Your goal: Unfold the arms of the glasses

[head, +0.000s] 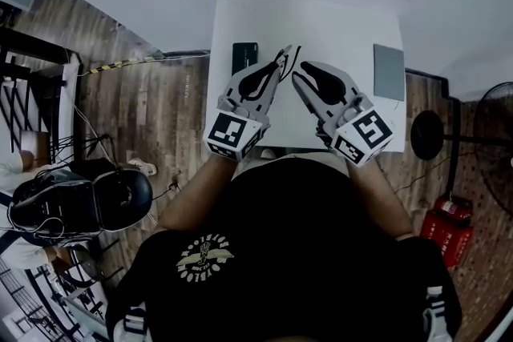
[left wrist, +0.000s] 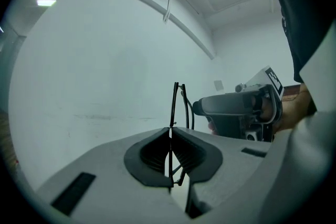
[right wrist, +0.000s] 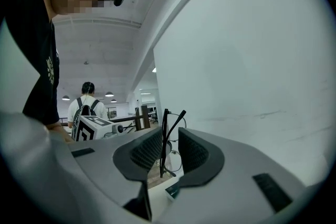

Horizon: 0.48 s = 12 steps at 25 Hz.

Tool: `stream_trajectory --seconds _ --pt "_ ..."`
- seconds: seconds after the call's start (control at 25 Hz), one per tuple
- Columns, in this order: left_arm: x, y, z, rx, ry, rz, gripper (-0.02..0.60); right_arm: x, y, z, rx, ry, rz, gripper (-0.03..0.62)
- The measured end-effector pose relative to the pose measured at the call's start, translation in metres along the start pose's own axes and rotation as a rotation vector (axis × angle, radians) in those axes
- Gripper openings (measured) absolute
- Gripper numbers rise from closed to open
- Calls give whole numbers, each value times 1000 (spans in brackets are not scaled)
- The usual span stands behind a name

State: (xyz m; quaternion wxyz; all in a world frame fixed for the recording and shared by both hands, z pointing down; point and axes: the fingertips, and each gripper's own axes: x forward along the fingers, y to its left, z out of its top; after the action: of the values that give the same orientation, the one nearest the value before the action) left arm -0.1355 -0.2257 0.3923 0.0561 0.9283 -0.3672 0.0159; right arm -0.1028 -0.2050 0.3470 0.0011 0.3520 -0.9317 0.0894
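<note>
You hold one pair of glasses (left wrist: 175, 99) above the one white table (head: 337, 28), clamped between your left gripper's (left wrist: 169, 134) closed jaws, while your right gripper's (right wrist: 169, 139) jaws stand apart around the frame without pressing, and two flat items, one dark case (head: 244, 56) and one grey slab (head: 389, 71), lie below.

shirt: black short-sleeved cotton T-shirt (head: 304, 252), with a pale round emblem (head: 204, 258) at 8 o'clock on the chest.
sleeves: short and black; the forearms are uncovered.
left gripper (head: 280, 62): light grey plastic shell, black ribbed pads (left wrist: 155, 152), white cube with black square markers (head: 232, 132) at its 7 o'clock end.
right gripper (head: 298, 80): same grey shell and black pads (right wrist: 197, 155); its marker cube (head: 365, 134) sits at 5 o'clock.
</note>
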Motion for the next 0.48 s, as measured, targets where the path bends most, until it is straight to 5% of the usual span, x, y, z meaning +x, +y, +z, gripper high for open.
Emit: stream_trajectory --seconds 0.48 --pt "-59 -27 18 55 -43 2 21 -5 69 1 50 -31 110 79"
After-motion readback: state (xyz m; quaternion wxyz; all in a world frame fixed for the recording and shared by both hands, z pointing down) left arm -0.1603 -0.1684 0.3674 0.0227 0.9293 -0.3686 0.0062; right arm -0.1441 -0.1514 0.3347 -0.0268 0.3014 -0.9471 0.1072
